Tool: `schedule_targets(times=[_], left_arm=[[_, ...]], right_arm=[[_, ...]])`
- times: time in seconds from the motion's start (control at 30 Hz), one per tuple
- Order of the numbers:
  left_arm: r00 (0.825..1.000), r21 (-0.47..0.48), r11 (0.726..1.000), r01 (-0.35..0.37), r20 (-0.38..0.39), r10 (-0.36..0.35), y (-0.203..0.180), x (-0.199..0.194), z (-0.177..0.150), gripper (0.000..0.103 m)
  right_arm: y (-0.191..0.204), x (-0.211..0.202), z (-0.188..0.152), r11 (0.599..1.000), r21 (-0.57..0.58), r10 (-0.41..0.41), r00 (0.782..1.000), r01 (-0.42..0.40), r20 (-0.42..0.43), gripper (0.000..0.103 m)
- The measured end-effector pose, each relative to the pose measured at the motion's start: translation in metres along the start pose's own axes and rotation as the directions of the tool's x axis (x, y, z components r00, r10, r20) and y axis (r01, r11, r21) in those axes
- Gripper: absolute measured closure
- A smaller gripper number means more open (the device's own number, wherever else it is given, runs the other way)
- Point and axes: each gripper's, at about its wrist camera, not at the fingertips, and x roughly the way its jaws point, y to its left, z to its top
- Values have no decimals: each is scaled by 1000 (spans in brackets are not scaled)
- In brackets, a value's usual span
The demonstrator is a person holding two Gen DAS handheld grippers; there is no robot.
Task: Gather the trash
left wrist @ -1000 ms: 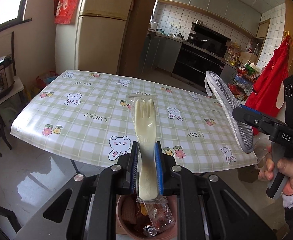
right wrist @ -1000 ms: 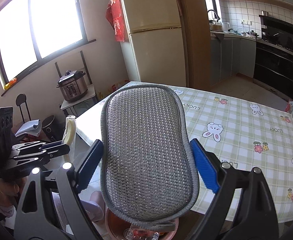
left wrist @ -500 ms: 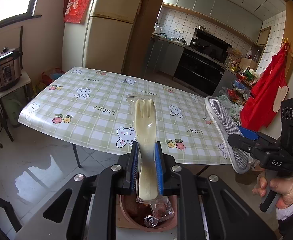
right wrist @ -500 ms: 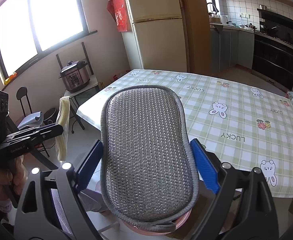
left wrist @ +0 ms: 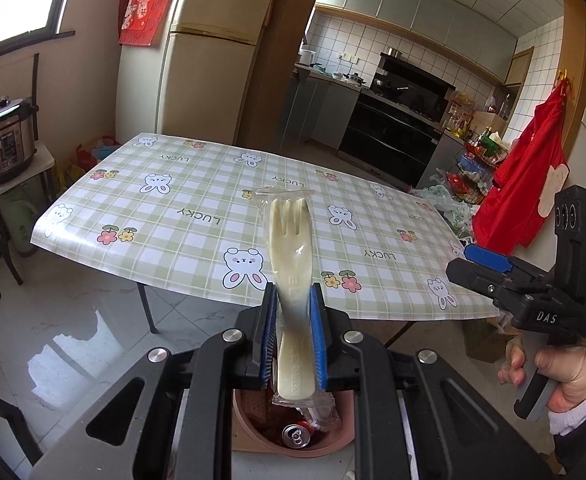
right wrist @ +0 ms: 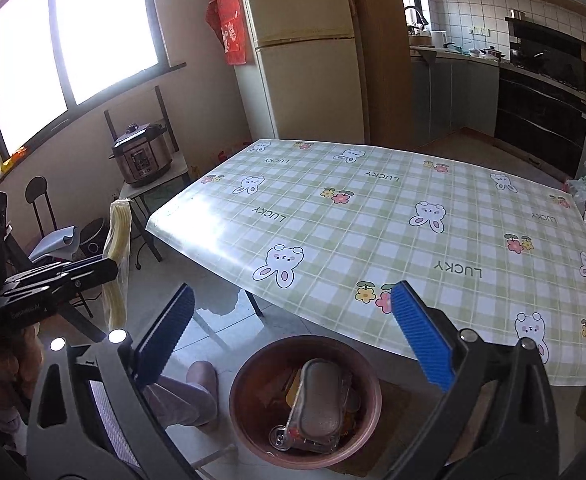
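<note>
Trash: the grey scrubbing pad (right wrist: 319,398) has just dropped into the pink bin (right wrist: 249,378).
The left gripper (left wrist: 292,330) stays clamped on the wrapped plastic fork (left wrist: 291,280) over the bin; the right gripper (right wrist: 293,340) is opening wide, empty, so the fork goes next.

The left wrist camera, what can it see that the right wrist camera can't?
Only the left wrist view shows the cream plastic fork in its clear wrapper face-on, clamped in the left gripper, and a red apron. Only the right wrist view shows the grey mesh scouring pad lying in the bin. Both show the pink round bin and green checked tablecloth.
</note>
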Motion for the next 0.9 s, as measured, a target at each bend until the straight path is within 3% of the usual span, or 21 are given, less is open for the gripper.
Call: schedule_targets(times=[0.57, 0.6, 0.63, 0.67, 0.7, 0.8, 0.9], left_arm=[[992, 27, 997, 70, -112, -67, -31, 38, -9, 86], [990, 28, 997, 78, -122, -74, -32, 42, -10, 83], [988, 29, 996, 83, -131, -79, -33, 45, -11, 72], [988, 29, 996, 80, -133, -76, -34, 47, -11, 55], [989, 30, 997, 73, -131, -68, -34, 47, -12, 49], [992, 32, 999, 30, -126, -25, -30, 49, -11, 43], [995, 53, 998, -27, -92, 31, -27, 42, -6, 31]], right_arm=[[-26, -15, 7, 999, 32, -16, 999, 15, 41, 6], [-28, -15, 7, 999, 35, -18, 999, 17, 40, 6], [-29, -15, 6, 999, 38, -21, 999, 19, 40, 6], [-31, -15, 6, 999, 40, -22, 999, 20, 39, 6], [-32, -14, 6, 999, 42, -24, 999, 22, 38, 6], [-34, -13, 5, 999, 42, -32, 999, 30, 31, 6], [-34, -14, 5, 998, 37, -48, 999, 47, 25, 6]])
